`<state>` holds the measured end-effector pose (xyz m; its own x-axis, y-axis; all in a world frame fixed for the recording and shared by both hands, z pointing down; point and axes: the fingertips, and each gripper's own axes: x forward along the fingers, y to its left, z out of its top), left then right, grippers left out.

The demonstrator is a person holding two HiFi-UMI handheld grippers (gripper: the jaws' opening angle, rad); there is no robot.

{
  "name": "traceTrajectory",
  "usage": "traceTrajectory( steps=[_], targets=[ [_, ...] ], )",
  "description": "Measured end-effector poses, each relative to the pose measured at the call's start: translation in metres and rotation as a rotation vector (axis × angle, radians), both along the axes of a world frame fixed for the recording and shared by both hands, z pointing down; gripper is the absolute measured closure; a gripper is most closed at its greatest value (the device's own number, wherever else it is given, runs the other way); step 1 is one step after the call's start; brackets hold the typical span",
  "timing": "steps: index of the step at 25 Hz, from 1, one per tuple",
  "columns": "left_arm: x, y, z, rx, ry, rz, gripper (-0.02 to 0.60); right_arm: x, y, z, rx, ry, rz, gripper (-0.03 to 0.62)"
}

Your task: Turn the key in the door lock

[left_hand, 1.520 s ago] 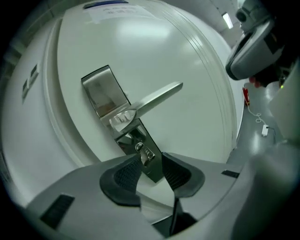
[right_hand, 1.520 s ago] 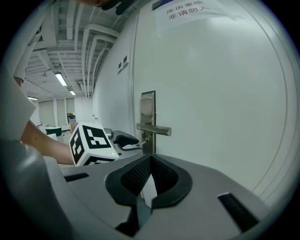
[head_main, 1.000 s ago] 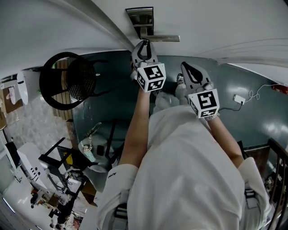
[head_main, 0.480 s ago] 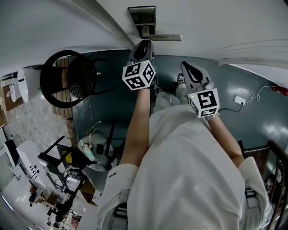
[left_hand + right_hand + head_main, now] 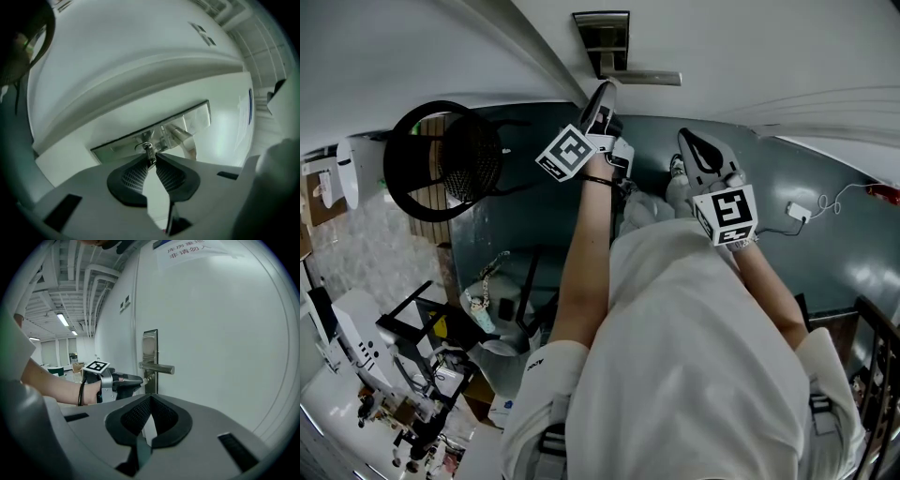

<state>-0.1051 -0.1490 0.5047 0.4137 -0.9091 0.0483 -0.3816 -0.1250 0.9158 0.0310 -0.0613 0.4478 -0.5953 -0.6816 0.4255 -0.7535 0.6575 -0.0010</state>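
At the tips of my left gripper (image 5: 151, 159), the key (image 5: 149, 152) looks seated in the lock (image 5: 161, 136), though that view is blurred. The jaws have just been closing and now pinch the key's head. This gripper points level at the door (image 5: 211, 333), just under the handle (image 5: 157, 367). To its right, back from the door, my right gripper (image 5: 149, 401) hangs with its jaws together and empty.

wall (image 5: 394, 56): white, running along left
floor (image 5: 825, 272): dark, glossy, reflecting light
chair (image 5: 441, 164): black, round-backed, standing near wall
cable (image 5: 825, 202): white, lying on floor
ceiling lights (image 5: 62, 318): glowing
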Motion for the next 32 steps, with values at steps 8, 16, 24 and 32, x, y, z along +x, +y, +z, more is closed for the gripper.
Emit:
traceTrajectory(
  steps=[8, 16, 24, 32],
  targets=[
    [0.0, 0.0, -0.001, -0.004, 0.333, -0.048, 0.555, 0.005, 0.0, 0.0, 0.0, 0.0, 0.01, 0.602],
    [-0.002, 0.001, 0.007, -0.029, 0.803, -0.082, 0.535, 0.005, 0.0, 0.0, -0.002, 0.0, 0.011, 0.602],
    [-0.002, 0.001, 0.007, -0.014, 0.702, -0.076, 0.525, 0.002, 0.0, 0.001, 0.001, 0.001, 0.005, 0.602],
    [0.008, 0.017, -0.009, 0.006, 0.359, 0.082, 0.546, -0.006, -0.002, 0.0, 0.002, -0.009, -0.021, 0.602]
  ],
)
